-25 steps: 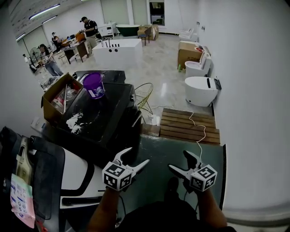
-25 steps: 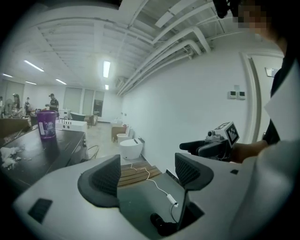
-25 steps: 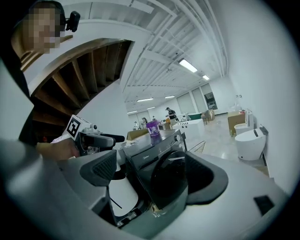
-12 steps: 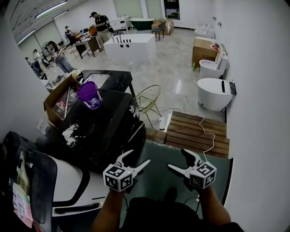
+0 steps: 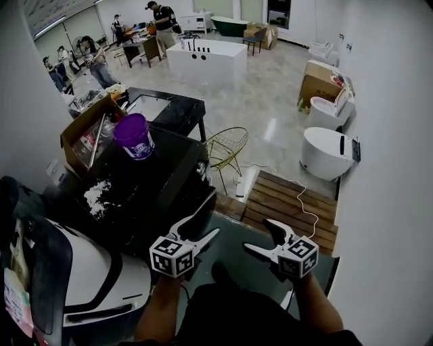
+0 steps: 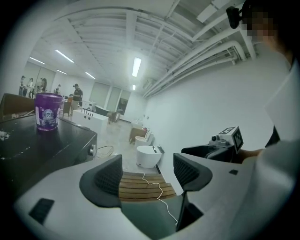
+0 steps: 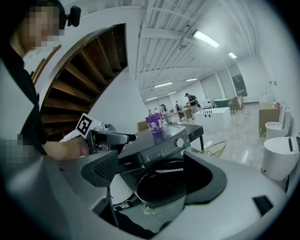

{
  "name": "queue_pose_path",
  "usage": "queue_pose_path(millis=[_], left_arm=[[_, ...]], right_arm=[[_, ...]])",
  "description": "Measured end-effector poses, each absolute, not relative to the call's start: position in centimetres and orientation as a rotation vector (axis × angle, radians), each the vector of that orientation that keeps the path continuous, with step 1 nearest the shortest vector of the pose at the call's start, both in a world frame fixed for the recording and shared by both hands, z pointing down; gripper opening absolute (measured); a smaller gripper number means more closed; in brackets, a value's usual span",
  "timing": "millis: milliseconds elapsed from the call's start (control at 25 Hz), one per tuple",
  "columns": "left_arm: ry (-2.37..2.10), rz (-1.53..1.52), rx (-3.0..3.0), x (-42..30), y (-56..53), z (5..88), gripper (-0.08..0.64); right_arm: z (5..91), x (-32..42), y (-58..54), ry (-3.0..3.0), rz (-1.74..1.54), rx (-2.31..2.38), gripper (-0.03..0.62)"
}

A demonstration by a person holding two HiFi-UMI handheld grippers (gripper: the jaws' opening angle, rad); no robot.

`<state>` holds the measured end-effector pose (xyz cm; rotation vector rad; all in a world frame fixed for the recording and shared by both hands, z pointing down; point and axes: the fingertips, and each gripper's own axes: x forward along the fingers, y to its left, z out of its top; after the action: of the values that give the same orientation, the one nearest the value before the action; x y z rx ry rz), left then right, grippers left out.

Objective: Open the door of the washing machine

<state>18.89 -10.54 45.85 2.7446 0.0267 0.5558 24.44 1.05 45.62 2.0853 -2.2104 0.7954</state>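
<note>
Head view: both grippers low in the frame, held over a dark green floor mat (image 5: 233,246), apart from each other.
Left gripper (image 5: 205,226): jaws spread, nothing between the pads; in the left gripper view (image 6: 145,174) only floor and slatted wood behind the gap; near the machine's front, touching nothing.
Right gripper (image 5: 257,234): jaws spread wide and empty; in the right gripper view (image 7: 151,174) aimed at the machine's front, with the door framed in the gap but clear of both pads.
Washing machine (image 5: 152,189): black front-loader, left of the mat.
Door (image 7: 161,185): round and dark, on the machine's front below the control strip; apparently closed, untouched.
Machine's top: purple tub (image 5: 133,135) upright near the far edge; spilled white powder (image 5: 98,192) near the left edge.
White appliance (image 5: 95,270): against the black machine's near-left side.
Cardboard box (image 5: 81,135): open, beside the far-left edge of the machine's top.
Wooden platform (image 5: 287,203): past the mat's far edge, with a white cable (image 5: 306,203) trailing across it.
Wire chair (image 5: 226,145): gold, beyond the machine's far-right corner.
Toilet (image 5: 328,152): white, by the right wall.
Far end: white counter (image 5: 206,61), then people (image 5: 162,20) at tables.
</note>
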Motion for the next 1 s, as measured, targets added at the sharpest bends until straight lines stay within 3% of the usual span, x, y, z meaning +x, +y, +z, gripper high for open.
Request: queue_pose_path(millis=[440,1000], left_arm=[[-0.101,0.534,2.81,20.8,-19.2,46.4,0.353],[-0.321,0.577,2.714,21.1,-24.5,49.5,0.348]], right_arm=[[46.3,27.0,-11.4,-2.303,0.804,1.805,0.428],[50.2,28.1,-19.0,-2.406,0.876,1.485,0.423]])
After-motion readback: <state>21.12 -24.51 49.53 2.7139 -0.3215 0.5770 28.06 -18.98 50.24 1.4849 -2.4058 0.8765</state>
